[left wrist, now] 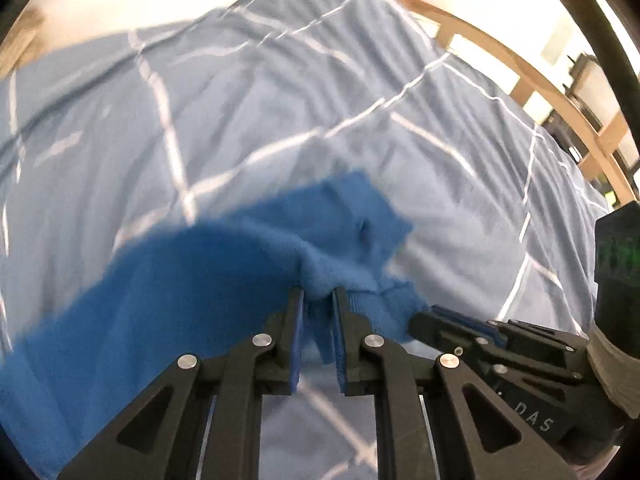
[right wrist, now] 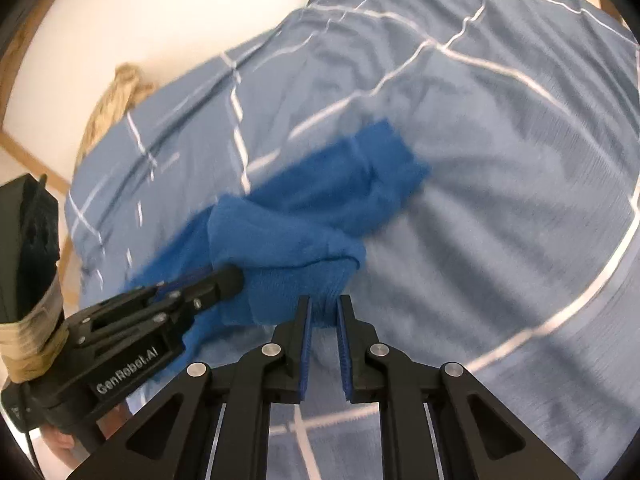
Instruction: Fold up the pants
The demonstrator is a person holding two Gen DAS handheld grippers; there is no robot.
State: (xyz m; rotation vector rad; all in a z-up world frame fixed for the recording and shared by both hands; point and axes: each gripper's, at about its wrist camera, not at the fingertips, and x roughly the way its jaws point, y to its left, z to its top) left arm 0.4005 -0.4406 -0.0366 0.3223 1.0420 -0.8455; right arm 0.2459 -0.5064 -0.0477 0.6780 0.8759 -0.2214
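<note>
We see the blue pants (left wrist: 224,264) bunched and lifted off the checked bedcover (left wrist: 280,100), left gripper (left wrist: 318,292) and right gripper (right wrist: 324,300) each pinching cloth (only the right view shows a straw-coloured bundle (right wrist: 116,96) far left).

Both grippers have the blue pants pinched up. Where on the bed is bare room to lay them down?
Free: the checked bedspread right of the blue pants, and the stretch beyond them toward the wall. Crowded: the near edge, where left gripper and right gripper pinch fabric side by side.
</note>
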